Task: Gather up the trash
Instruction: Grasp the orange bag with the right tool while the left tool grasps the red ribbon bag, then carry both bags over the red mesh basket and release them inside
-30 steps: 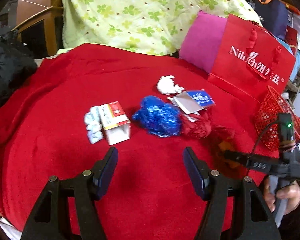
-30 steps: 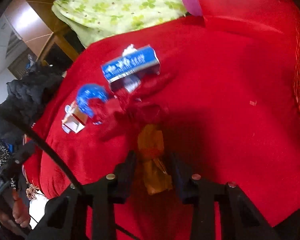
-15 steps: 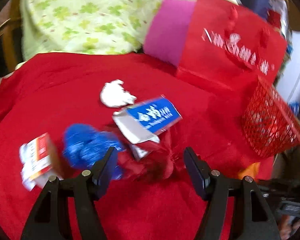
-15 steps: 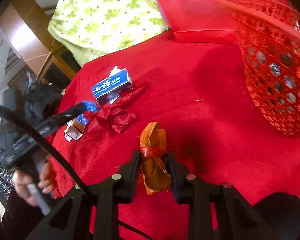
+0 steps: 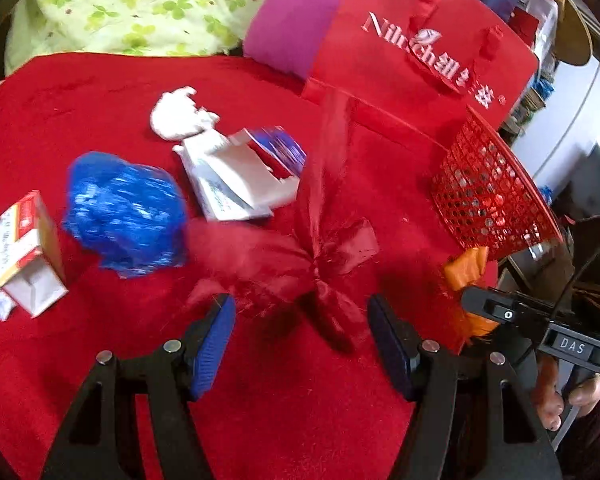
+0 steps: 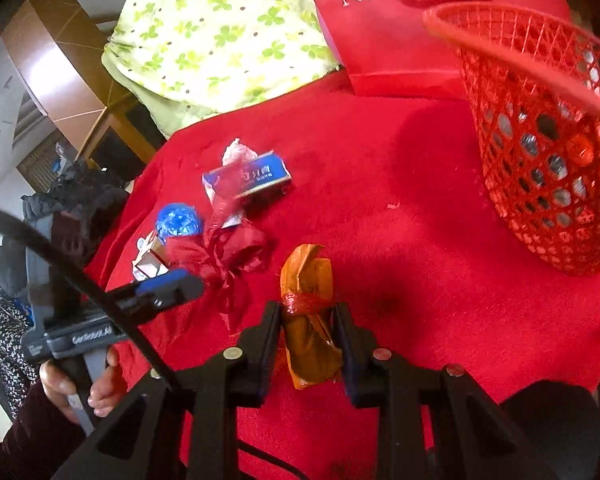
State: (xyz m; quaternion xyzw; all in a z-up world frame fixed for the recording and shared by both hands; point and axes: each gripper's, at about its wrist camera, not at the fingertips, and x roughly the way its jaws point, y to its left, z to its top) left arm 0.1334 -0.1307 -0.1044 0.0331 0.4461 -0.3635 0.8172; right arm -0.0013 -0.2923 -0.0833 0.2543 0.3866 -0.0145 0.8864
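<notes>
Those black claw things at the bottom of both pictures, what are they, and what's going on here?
They are handheld two-finger grippers, one per hand, each with a camera looking along its fingers. The left view shows the open left gripper near a crumpled red wrapper on the red cloth. The right view shows the right gripper clamped on an orange wrapper. Also lying there: a blue wrapper, a blue box, a small red and white box, white tissue. A red mesh basket stands nearby.
</notes>
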